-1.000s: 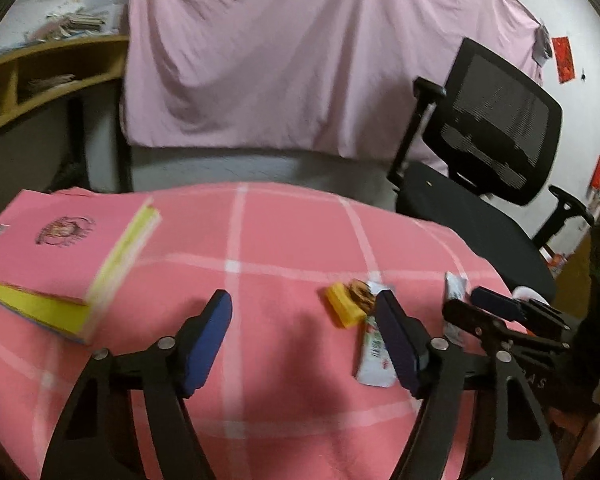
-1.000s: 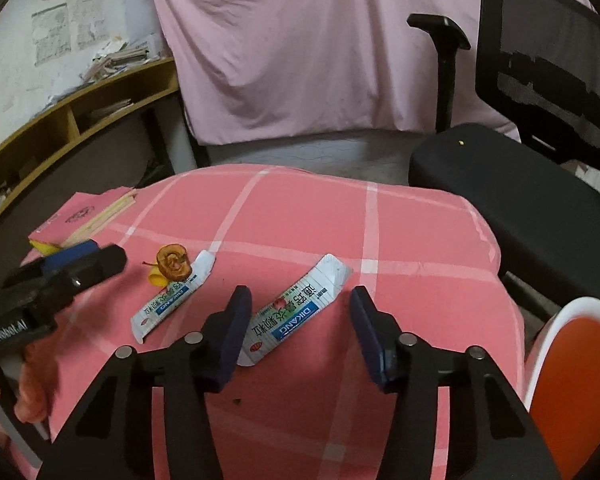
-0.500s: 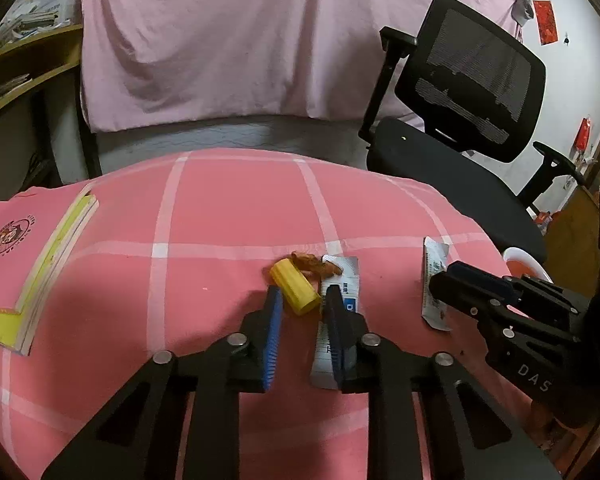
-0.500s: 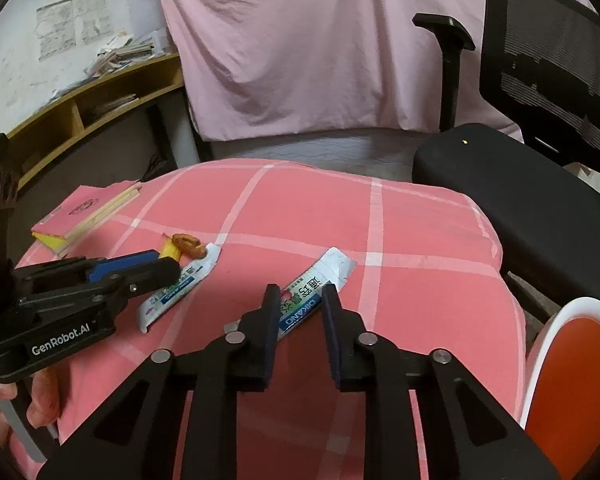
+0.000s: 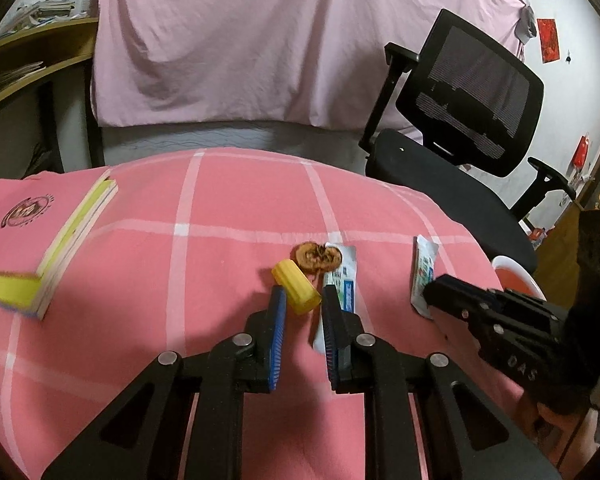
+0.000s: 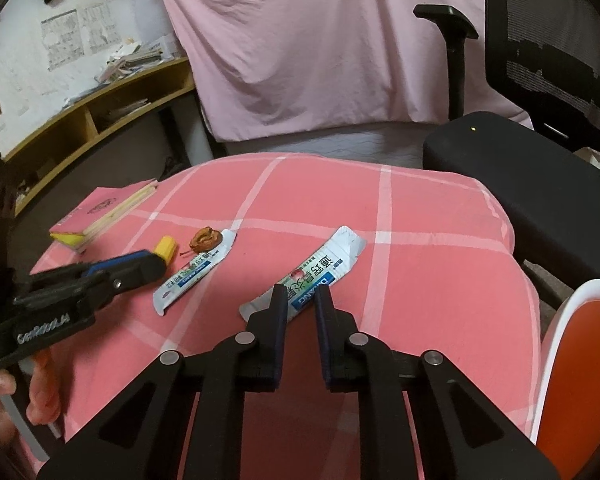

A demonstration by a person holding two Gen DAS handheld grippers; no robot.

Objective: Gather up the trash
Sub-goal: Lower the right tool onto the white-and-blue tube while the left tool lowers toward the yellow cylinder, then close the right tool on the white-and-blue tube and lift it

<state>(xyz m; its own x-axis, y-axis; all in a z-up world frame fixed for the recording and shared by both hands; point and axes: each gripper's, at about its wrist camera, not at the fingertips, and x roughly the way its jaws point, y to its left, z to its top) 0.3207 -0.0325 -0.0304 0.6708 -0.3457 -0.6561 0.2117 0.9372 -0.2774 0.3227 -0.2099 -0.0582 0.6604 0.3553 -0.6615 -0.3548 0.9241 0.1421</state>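
L claw (image 5: 301, 300) narrow, we pinch yellow cap (image 5: 296, 290) at tips. R claw (image 6: 301, 294) closing on near end of sachet (image 6: 323, 264); long axis runs away up-right. Orange bin (image 6: 579, 360) at R, prob drop spot. Nearer L: second sachet (image 6: 192, 276), brown slice (image 5: 317, 258).

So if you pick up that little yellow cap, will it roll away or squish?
The yellow cap is a ridged tube lying on its side, so a nudge would probably roll it. It looks like hard plastic, likely stiff and light. The ridges should help the left gripper hold it.
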